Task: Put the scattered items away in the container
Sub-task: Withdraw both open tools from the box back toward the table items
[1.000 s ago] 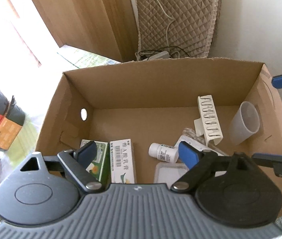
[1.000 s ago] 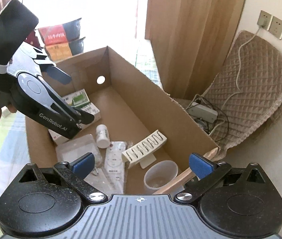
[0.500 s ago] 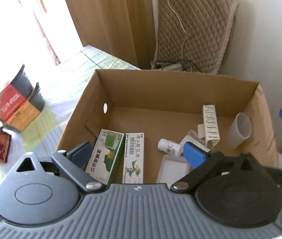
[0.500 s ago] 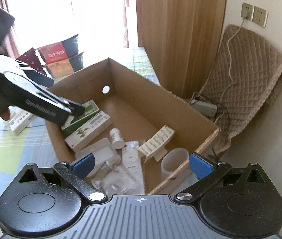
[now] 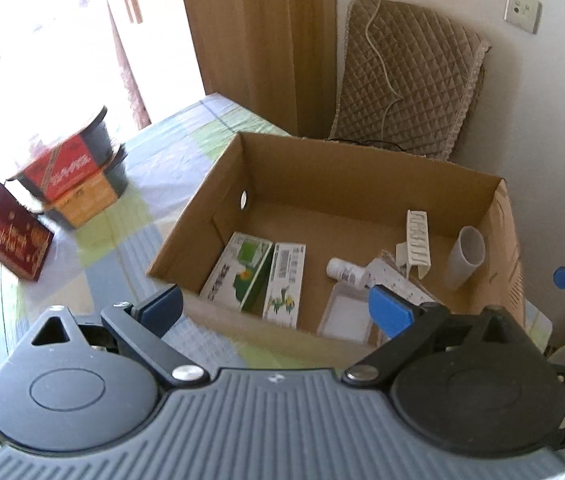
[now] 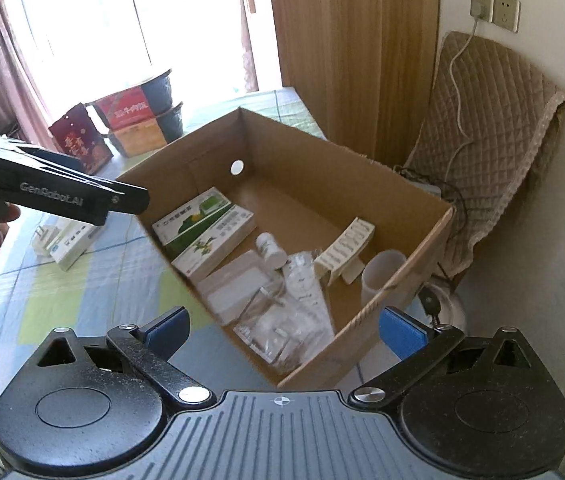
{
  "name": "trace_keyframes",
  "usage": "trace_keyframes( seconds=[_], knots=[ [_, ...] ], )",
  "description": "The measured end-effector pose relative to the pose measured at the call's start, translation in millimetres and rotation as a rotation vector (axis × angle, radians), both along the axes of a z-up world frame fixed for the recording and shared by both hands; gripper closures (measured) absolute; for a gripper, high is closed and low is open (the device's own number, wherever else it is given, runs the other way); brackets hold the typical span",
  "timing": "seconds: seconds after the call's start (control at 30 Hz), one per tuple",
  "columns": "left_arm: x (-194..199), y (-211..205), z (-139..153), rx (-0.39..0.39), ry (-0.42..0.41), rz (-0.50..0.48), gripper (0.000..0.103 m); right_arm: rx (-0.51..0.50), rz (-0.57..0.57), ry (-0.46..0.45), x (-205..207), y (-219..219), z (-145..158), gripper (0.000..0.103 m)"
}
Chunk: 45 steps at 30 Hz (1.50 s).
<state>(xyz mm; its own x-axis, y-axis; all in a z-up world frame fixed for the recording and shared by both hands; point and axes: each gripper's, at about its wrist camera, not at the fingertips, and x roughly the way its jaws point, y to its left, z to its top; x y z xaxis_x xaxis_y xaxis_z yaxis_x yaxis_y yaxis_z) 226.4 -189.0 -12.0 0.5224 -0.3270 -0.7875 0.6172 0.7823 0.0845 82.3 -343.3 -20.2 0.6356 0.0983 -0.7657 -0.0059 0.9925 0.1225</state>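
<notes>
Brown cardboard box (image 5: 362, 184); checked green-blue tablecloth (image 6: 82, 280); blue pads (image 5: 388, 314).

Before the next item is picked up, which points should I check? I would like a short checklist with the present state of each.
1. Left tool open and holding nothing: ok.
2. Right tool open and holding nothing: ok.
3. Cardboard box open at the top, bare floor left at the back: ok.
4. All items tidied: not ok. A white packet lies on the tablecloth outside the box, below the left tool.
5. Clear way to that packet: cannot tell, the left tool hides part of it in the right wrist view.
6. Plastic cup lies tipped against the box wall: ok, it is inside.
</notes>
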Motion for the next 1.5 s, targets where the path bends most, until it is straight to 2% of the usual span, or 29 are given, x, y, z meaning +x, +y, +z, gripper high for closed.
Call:
trace_keyframes(
  seconds=[0.23, 0.93, 1.1, 1.5],
  knots=[
    [-29, 33, 6, -0.049, 0.032, 0.069, 0.005, -0.014, 0.040, 0.004, -27, 18, 1, 0.000],
    [-113, 86, 28, -0.066, -0.003, 0.233, 0.005, -0.032, 0.104, -0.028, -75, 51, 8, 0.000],
    [-133, 92, 27, -0.046, -0.008, 0.258, 0.005, -0.051, 0.125, -0.042, -83, 59, 9, 0.000],
    [-173, 124, 36, -0.080, -0.022, 0.361, 0.005, -0.045, 0.181, -0.079, -98, 76, 18, 0.000]
  ],
)
